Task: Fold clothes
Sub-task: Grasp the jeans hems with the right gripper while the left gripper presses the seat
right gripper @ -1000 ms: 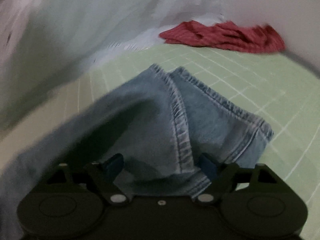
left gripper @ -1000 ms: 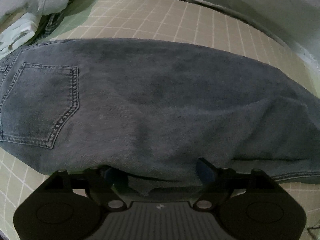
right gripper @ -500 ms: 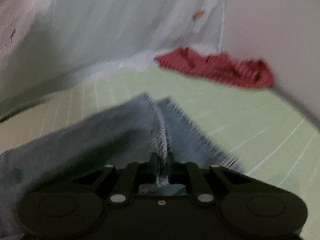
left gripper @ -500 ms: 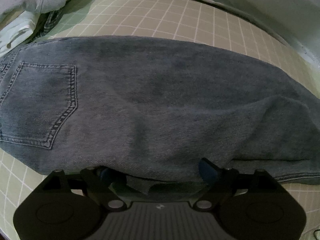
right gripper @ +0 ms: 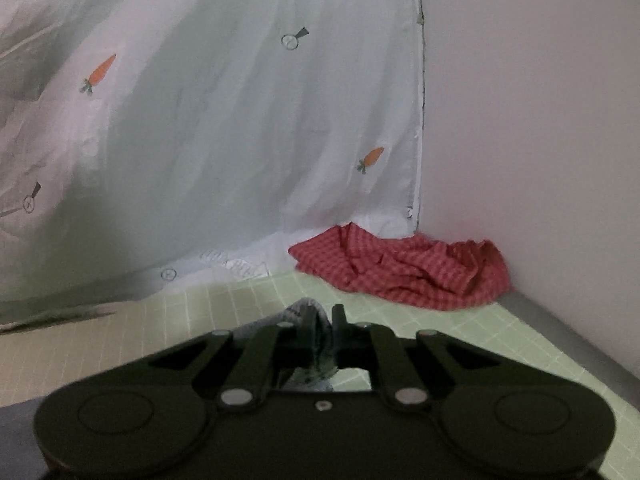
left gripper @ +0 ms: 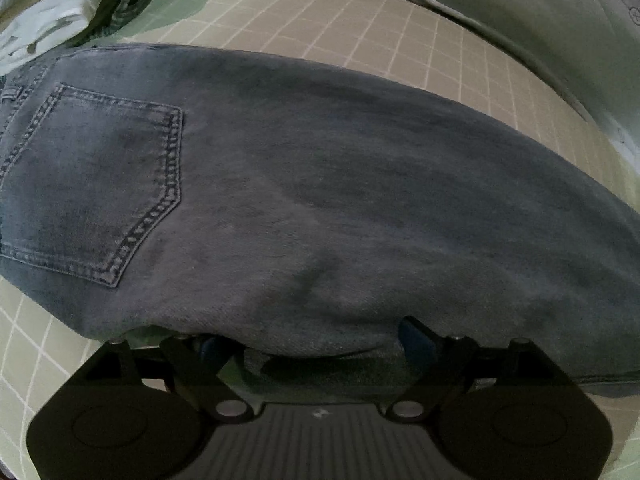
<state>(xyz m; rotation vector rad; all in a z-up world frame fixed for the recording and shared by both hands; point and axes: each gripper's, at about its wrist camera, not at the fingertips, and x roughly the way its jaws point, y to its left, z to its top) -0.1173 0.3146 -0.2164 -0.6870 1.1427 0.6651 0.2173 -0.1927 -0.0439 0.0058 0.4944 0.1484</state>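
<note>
A pair of blue-grey jeans [left gripper: 320,200] lies spread across the green grid mat [left gripper: 360,40], back pocket [left gripper: 100,184] at the left. My left gripper [left gripper: 316,344] is open at the jeans' near edge, the denim draped over its fingertips. My right gripper [right gripper: 322,320] is shut on the jeans' leg end [right gripper: 300,308], lifted above the mat [right gripper: 240,300]; only a small fold of denim shows between its fingers.
A crumpled red checked cloth [right gripper: 404,268] lies at the mat's far corner against the wall. A white carrot-print sheet [right gripper: 240,120] hangs behind. Pale green clothes [left gripper: 60,12] are piled at the far left in the left wrist view.
My right gripper closed on the jeans' leg end and lifted it, tilting up toward the sheet and wall. My left gripper stayed open and moved slightly closer over the jeans.
</note>
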